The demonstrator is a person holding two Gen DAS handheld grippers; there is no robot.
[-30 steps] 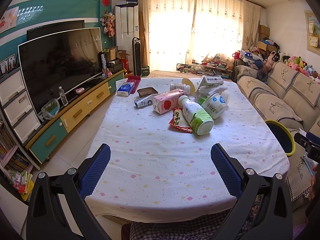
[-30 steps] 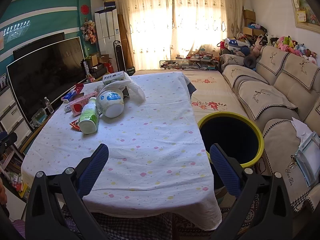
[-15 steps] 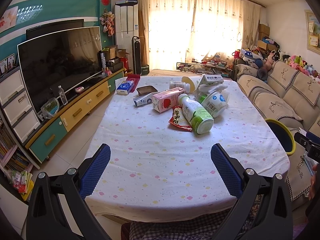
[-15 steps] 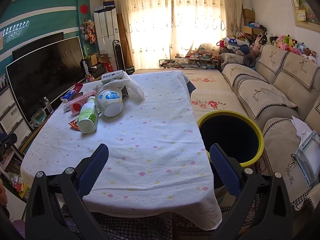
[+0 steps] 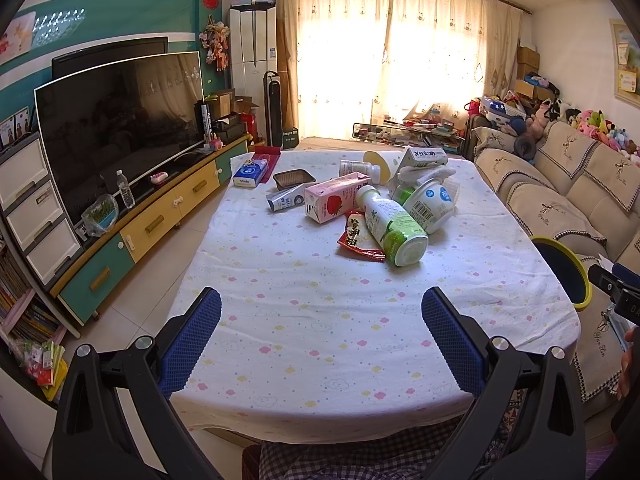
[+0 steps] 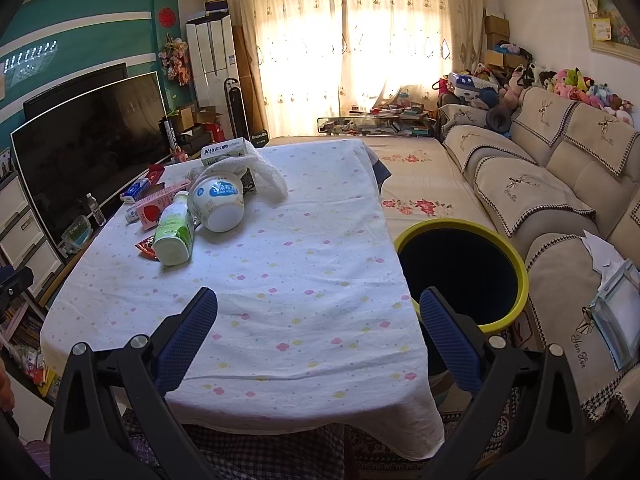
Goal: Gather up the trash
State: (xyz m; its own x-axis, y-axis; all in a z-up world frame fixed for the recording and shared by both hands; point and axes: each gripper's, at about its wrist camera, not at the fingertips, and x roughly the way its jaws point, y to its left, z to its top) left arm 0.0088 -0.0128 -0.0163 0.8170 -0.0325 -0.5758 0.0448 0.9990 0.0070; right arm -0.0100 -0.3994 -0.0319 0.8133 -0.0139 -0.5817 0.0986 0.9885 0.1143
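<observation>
A table (image 5: pixel 320 340) draped in a white cloth dotted with pastel clouds is seen from its near edge, with trash gathered toward its far half. The left gripper (image 5: pixel 320 332) is held above the near edge, its blue ribbed pads wide apart and clamped on nothing; the right gripper (image 6: pixel 318 332) is held likewise near the table's near right corner, fingers spread and empty.

A smooth plastic bottle (image 5: pixel 394 226) with a green-and-white label is laid on its side, its long axis running from far-left to near-right, flat base toward the cameras and white cap away. A crinkled red foil wrapper (image 5: pixel 354 238) is pinned partly beneath it. A round white paper tub (image 5: pixel 430 204) is tipped over just beside the bottle, touching it, base turned toward the table's right edge. A pink rectangular carton (image 5: pixel 334 202) with a strawberry print is laid flat to the bottle's left.

Only in the left wrist view are a small brown tray (image 5: pixel 294 178), a blue tissue pack (image 5: pixel 250 174) near the far left corner and a squeezed tube (image 5: pixel 286 202) plainly shown. Only in the right wrist view is the yellow-rimmed round bin (image 6: pixel 516 264) seen whole, dark inside, standing off the table's right edge, between table and beige sofa (image 6: pixel 560 184).
</observation>
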